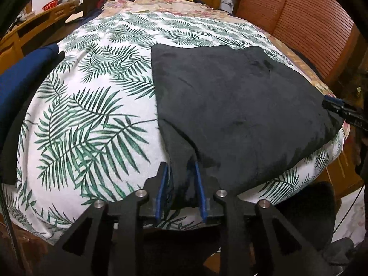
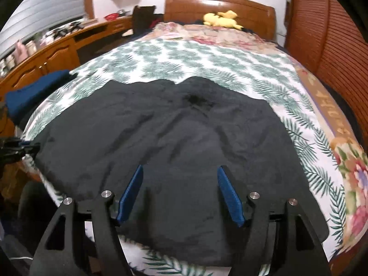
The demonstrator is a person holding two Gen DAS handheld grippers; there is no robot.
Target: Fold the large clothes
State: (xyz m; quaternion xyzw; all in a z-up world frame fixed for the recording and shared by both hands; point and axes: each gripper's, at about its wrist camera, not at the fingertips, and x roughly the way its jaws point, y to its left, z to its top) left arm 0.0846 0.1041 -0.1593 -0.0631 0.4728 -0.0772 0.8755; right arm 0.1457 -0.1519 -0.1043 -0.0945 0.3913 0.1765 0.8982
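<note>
A black garment [image 1: 241,105] lies spread flat on the bed's palm-leaf sheet [image 1: 92,115]. Its near left corner hangs between the blue pads of my left gripper [image 1: 180,168]. The jaws stand a little apart and the pads are not squeezing the cloth. In the right wrist view the black garment [image 2: 174,138] fills the middle of the bed. My right gripper [image 2: 180,167] hovers wide open over its near edge, with nothing between the fingers. The right gripper [image 1: 340,110] also shows at the garment's right corner, and the left gripper [image 2: 20,147] at its left corner.
A folded blue garment [image 1: 23,80] sits at the bed's left edge. A yellow plush toy [image 2: 222,19] lies by the wooden headboard [image 2: 218,2]. A wooden desk [image 2: 46,55] runs along the left, and a slatted wardrobe [image 2: 326,46] stands on the right.
</note>
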